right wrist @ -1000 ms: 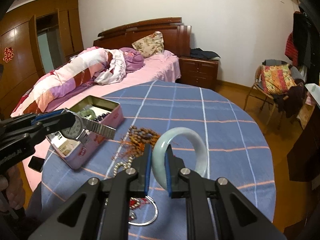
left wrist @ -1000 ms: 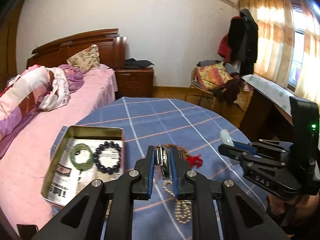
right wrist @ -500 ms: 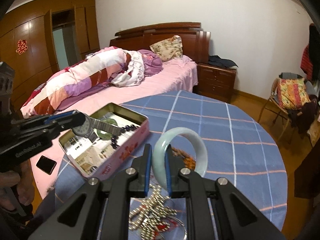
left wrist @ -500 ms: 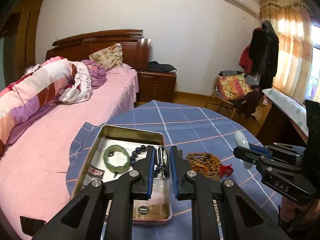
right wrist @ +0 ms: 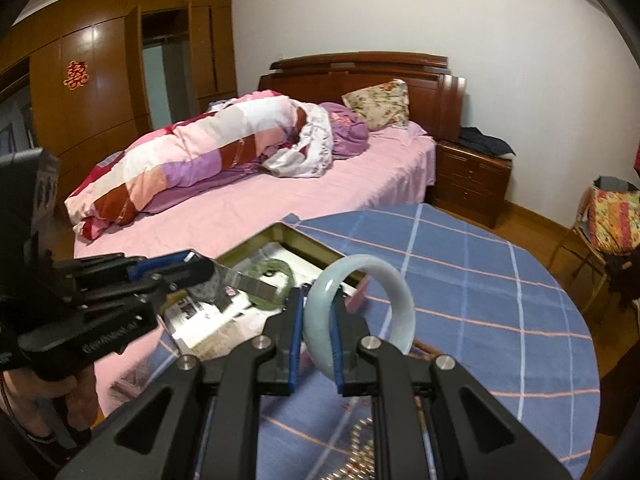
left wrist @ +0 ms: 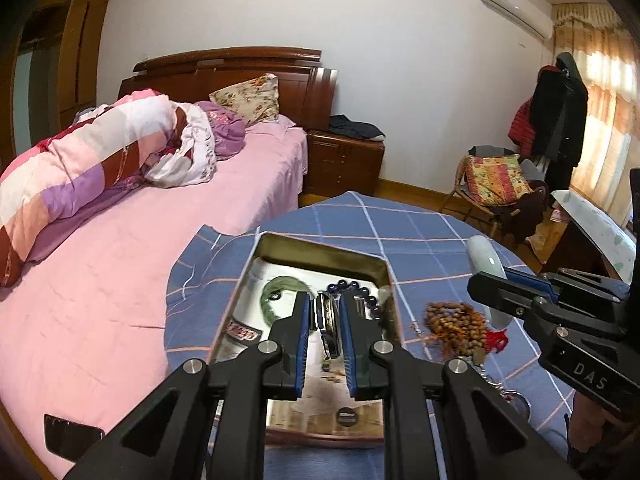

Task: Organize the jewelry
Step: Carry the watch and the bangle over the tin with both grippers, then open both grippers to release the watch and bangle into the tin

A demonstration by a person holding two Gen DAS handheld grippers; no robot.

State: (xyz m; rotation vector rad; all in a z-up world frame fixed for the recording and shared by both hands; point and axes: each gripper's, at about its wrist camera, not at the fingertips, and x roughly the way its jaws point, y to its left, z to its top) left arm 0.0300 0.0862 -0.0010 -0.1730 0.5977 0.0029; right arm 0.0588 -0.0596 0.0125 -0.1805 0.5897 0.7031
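Note:
An open metal tin [left wrist: 320, 249] lies on the blue checked tablecloth [left wrist: 420, 232]. In it are a green bangle [left wrist: 280, 296] and a dark bead bracelet [left wrist: 362, 292]. My left gripper [left wrist: 324, 314] hangs over the tin, shut on a wristwatch [left wrist: 327, 320] with a steel band. The right wrist view shows that left gripper [right wrist: 202, 269] with the watch [right wrist: 244, 282] above the tin [right wrist: 308, 242]. My right gripper [right wrist: 318, 306] is shut on a pale jade bangle [right wrist: 398, 300], just right of the tin. In the left wrist view the right gripper [left wrist: 486, 286] holds the jade bangle [left wrist: 484, 256] upright.
A brown bead string [left wrist: 456, 328] with a red tassel lies right of the tin, with a key ring [left wrist: 516, 400] nearer me. Pearl beads [right wrist: 360, 452] lie on the cloth below my right gripper. A pink bed [left wrist: 120, 280] borders the table's left edge, with a phone [left wrist: 72, 436] on it.
Both grippers have moved left across the table, each with its piece still held. The watch now hangs over the tin and the jade bangle is close to the tin's right wall.

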